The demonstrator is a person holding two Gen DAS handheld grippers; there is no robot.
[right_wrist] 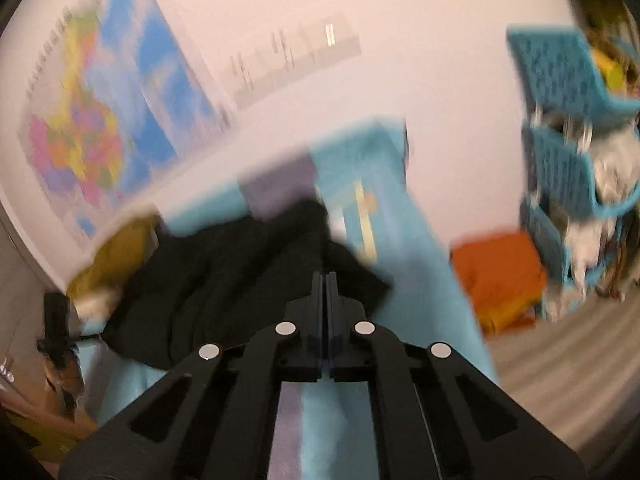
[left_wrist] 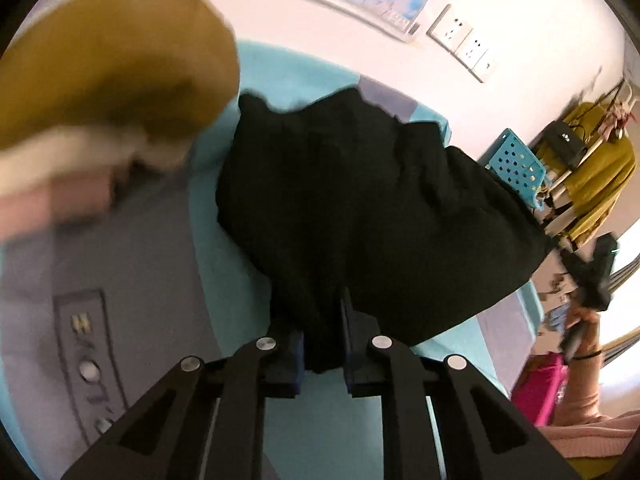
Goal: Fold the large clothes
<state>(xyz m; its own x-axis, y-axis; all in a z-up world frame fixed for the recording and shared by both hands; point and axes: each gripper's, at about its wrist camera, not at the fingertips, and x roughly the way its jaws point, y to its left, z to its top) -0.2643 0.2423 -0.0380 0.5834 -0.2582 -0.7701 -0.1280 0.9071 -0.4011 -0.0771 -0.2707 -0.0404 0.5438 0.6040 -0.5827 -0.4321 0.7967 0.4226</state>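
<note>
A large black garment (left_wrist: 360, 200) lies bunched on the turquoise cover (left_wrist: 228, 280). In the left wrist view my left gripper (left_wrist: 320, 320) is shut on a thick fold at the garment's near edge, and black cloth fills the gap between the blue pads. At the far right a hand holds my right gripper (left_wrist: 592, 276), where the garment's lifted end reaches it. In the blurred right wrist view my right gripper (right_wrist: 325, 280) has its fingers pressed together over a corner of the black garment (right_wrist: 224, 280), which rises to the tips.
A mustard garment with white fur trim (left_wrist: 112, 72) lies at the back left, beside something pink (left_wrist: 52, 200). A rack of blue perforated baskets (right_wrist: 568, 120) and an orange bundle (right_wrist: 500, 276) stand right of the bed. A map (right_wrist: 100, 120) hangs on the wall.
</note>
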